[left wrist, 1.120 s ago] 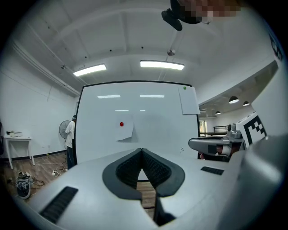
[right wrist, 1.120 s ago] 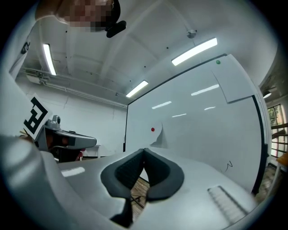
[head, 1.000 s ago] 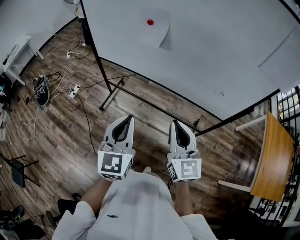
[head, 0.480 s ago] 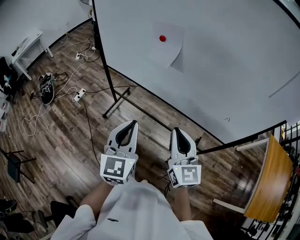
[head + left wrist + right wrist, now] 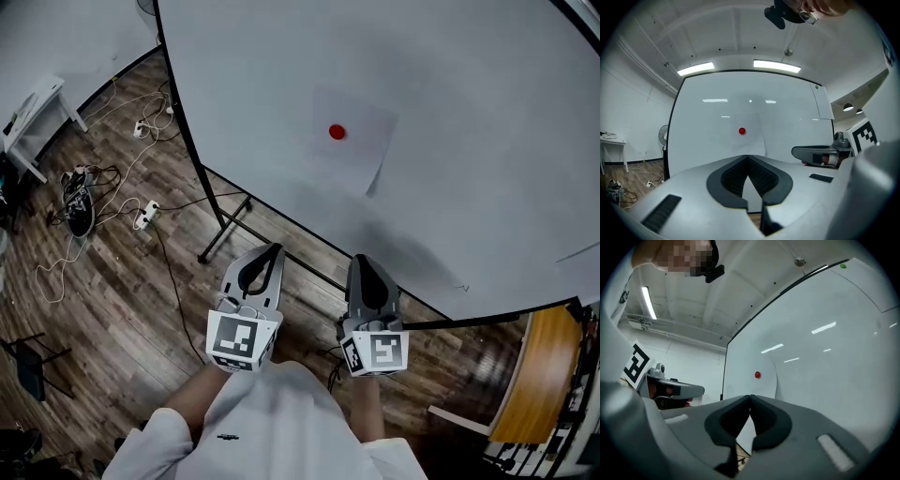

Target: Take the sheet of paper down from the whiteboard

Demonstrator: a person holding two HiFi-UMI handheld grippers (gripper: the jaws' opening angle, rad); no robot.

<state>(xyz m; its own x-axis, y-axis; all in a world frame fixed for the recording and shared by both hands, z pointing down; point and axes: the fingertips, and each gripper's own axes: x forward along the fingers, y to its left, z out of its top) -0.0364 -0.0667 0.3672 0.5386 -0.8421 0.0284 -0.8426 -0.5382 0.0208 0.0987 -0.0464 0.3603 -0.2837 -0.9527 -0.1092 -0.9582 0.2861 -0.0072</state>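
A white sheet of paper (image 5: pixel 349 141) hangs on the whiteboard (image 5: pixel 469 112), pinned by a round red magnet (image 5: pixel 337 132). Its lower right corner curls away from the board. In the left gripper view the magnet (image 5: pixel 742 131) and the sheet (image 5: pixel 745 136) lie straight ahead, above the jaws. In the right gripper view the magnet (image 5: pixel 757 375) sits just above the jaw tips. My left gripper (image 5: pixel 273 249) and right gripper (image 5: pixel 364 261) are side by side below the sheet, short of the board. Both are shut and hold nothing.
The whiteboard stands on a black frame with a foot (image 5: pixel 223 234) on the wooden floor. Cables and a power strip (image 5: pixel 142 214) lie at the left, by a white table (image 5: pixel 37 103). A wooden table (image 5: pixel 539 375) is at the right.
Both grippers and the head have moved closer to the whiteboard. The sheet and magnet now sit lower and larger in the head view. Both grippers stay shut.
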